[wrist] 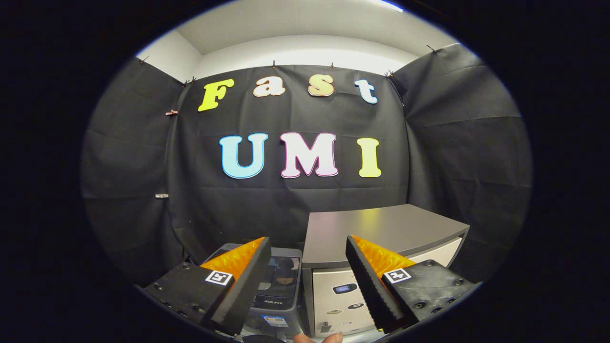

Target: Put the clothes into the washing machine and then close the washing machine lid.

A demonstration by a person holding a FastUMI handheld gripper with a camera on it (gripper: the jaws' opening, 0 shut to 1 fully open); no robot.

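Observation:
My gripper (307, 242) is open, its two black fingers with orange backs spread wide and nothing between them. Low down, just beyond the left finger (238, 286), stands a small grey-blue washing machine (281, 286) with a dark see-through lid on top. The left finger covers part of the machine. I cannot tell whether the lid is fully down. The machine stands right against the left side of a cabinet.
A cabinet with a flat grey top (381, 226) and a white front panel (340, 297) stands ahead, reaching past the right finger. A person's fingertips (324, 337) show at the bottom between the fingers. Black cloth walls close the booth on three sides.

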